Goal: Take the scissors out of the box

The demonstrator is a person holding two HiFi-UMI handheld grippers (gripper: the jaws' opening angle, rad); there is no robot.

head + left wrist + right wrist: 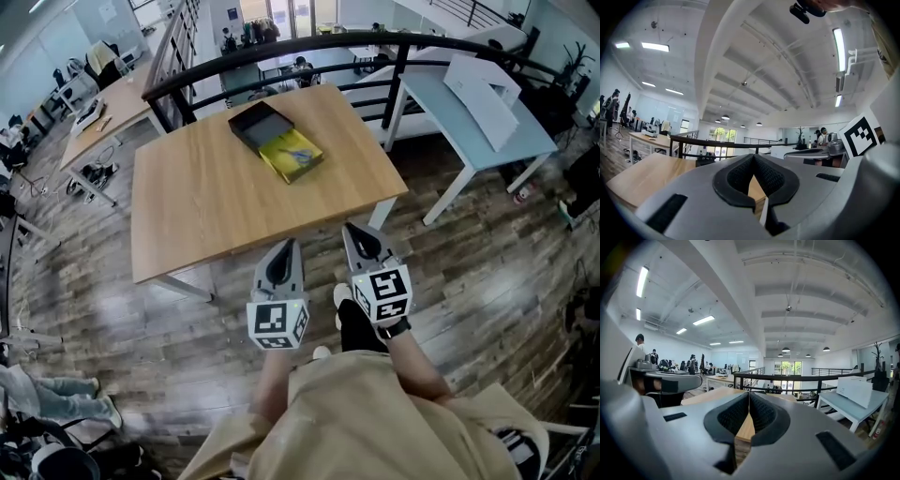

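On the far half of the wooden table (206,206) lies an open black box (255,123). A yellow tray (292,156) leans against its near side, holding a bluish item that looks like the scissors (300,150). Both grippers hover level over the floor, short of the table's near edge and well away from the box. My left gripper (285,246) has its jaws together with nothing between them, as the left gripper view shows (753,156). My right gripper (353,229) is likewise shut and empty (749,393).
A black railing (281,47) curves behind the table. A pale blue table (469,122) with a white box (483,92) stands to the right. More desks and people fill the left background. The person's shoes (342,300) stand on the plank floor.
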